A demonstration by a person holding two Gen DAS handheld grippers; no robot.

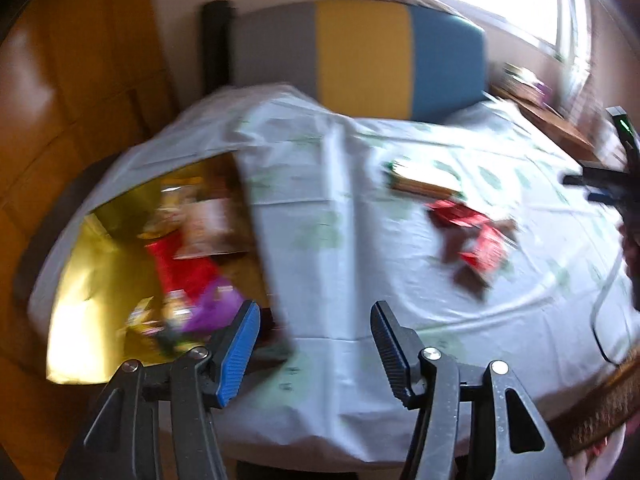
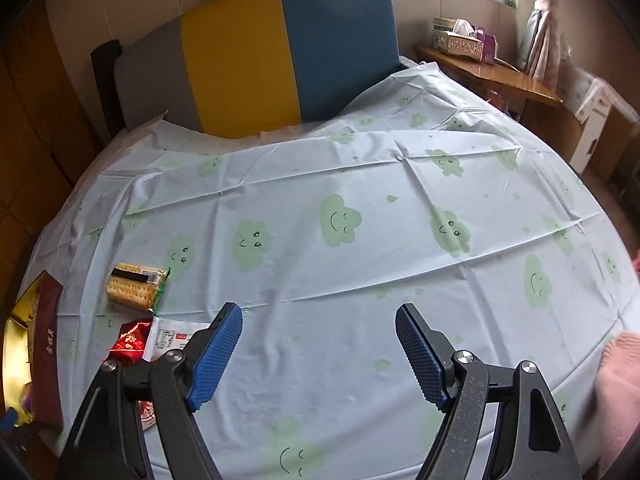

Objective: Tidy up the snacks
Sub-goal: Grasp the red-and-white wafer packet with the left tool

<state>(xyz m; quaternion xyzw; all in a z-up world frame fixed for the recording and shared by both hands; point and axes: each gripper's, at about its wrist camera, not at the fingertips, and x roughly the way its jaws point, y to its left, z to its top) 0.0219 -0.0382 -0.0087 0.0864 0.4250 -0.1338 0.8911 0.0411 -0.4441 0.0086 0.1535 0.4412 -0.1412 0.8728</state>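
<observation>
Snacks sit in two spots: some packets already in gold-lined box (image 1: 100, 272) at table's left edge, others loose on tablecloth (image 2: 360, 240). Inside box, left wrist view shows red pack (image 1: 180, 268), purple pack (image 1: 212, 308) and a pale bag (image 1: 208, 224), all blurred, labels unreadable. On the cloth: cracker pack (image 2: 134, 286) w/ green trim, and just nearer the camera a red wrapper (image 2: 130, 340) touching a white-label packet (image 2: 168, 338). Left view shows the red wrappers as a small cluster (image 1: 476, 240), w/ crackers (image 1: 424, 182) behind.

Left gripper (image 1: 316, 336) hovers over cloth beside box's right wall, jaws wide apart, nothing between them. Right gripper (image 2: 320, 344) also spread wide, empty, above bare cloth right of the red wrapper.

Tri-colour chair back (image 2: 256, 56) stands behind table; wooden side shelf (image 2: 500, 80) w/ tissue box (image 2: 458, 40) at far right.
</observation>
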